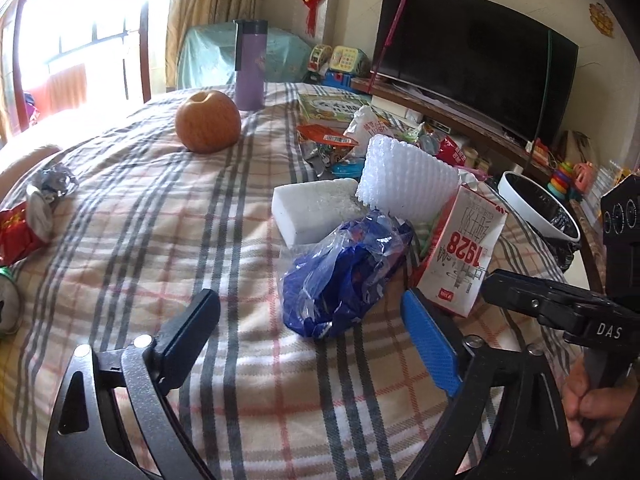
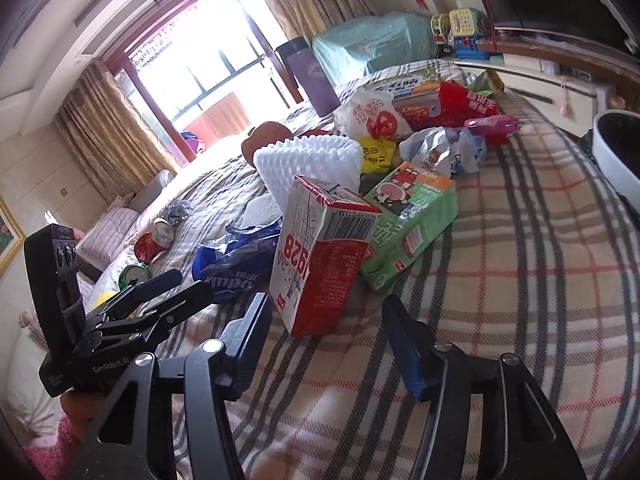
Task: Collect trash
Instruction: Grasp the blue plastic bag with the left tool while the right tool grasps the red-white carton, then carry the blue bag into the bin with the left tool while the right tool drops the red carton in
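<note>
Plaid blanket spread over the bed, trash strewn across it.

Left gripper: jaws spread wide, nothing pinched. Well left of them, crushed red can and crumpled foil. Far ahead, an orange-brown fruit, apart from the litter. Just ahead of the gap, crumpled blue plastic bag, clear of both pads. Behind it, white foam block and white foam net sleeve.

Right gripper: jaws partly spread, pads on nothing. Red-and-white milk carton stands upright just ahead of the gap, toward the left finger; whether it touches, cannot tell. Right beside the carton, green snack box lying flat. Far right, white-rimmed bin.
</note>
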A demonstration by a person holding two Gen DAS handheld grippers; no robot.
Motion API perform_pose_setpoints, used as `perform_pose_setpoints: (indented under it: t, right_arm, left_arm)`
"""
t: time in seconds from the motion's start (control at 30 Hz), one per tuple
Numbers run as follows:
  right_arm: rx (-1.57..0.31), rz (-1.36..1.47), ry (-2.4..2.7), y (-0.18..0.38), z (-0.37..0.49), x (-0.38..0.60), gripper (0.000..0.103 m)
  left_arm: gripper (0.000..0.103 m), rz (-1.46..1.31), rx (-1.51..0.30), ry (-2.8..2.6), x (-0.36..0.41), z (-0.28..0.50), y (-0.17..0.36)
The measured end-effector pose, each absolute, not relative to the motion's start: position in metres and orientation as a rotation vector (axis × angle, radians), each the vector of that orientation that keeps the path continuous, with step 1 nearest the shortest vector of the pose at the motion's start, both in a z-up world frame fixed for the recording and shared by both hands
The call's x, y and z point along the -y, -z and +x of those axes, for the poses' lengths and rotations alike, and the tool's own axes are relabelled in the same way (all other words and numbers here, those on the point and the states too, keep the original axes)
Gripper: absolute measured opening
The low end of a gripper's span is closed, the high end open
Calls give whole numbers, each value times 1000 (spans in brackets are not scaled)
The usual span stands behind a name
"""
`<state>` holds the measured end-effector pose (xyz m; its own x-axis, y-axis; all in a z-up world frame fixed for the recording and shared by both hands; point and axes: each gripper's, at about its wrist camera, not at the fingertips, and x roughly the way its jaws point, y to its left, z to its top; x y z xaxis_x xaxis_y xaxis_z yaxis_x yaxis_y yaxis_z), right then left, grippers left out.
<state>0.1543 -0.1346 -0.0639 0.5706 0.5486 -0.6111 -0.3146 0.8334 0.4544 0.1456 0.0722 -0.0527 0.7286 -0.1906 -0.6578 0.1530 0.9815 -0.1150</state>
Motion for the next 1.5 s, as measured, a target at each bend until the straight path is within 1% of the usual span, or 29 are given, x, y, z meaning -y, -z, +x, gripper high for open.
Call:
perform_pose_setpoints:
  t: [0.07,0.1,0.2,0.23,0.27,0.33,0.37,0.53,0.77,1.17,1.5]
  right_arm:
    - [-831,319,-525,65,159,133,50]
    - [-836,324,-532,66,161,132,49]
    - [-853,338,-551,69,166,129,46]
    - [-858,342,-556,71,168,128,44]
    - [-862,344,-559,72,169,128,39]
    - [-861,352,-571,73,169,129,34]
    - [-855,350,-575,72,168,130,34]
    - [-815,337,-595,61,156,138,32]
    - [-759,337,-566,48,140,170,31]
    - [-702,374,-450,39,115,237,31]
    - [-665,425,-318,38,105,299,31]
  left_arm:
    - [83,-46,-749,199,-70,153,54]
    - [81,-41,-759,209,-68,156,55]
    - [69,-20,-784,233,-63,161,60]
    - [63,-9,-793,238,-60,162,62]
    - [57,4,-802,245,-57,163,64]
    - [52,20,-811,253,-54,162,67]
    - [49,25,-803,257,-53,161,66]
    - [41,15,-787,266,-49,153,60]
    - [39,-21,-769,293,-27,140,52]
    - [39,4,-710,381,34,124,25]
    - [39,43,-718,479,96,132,24]
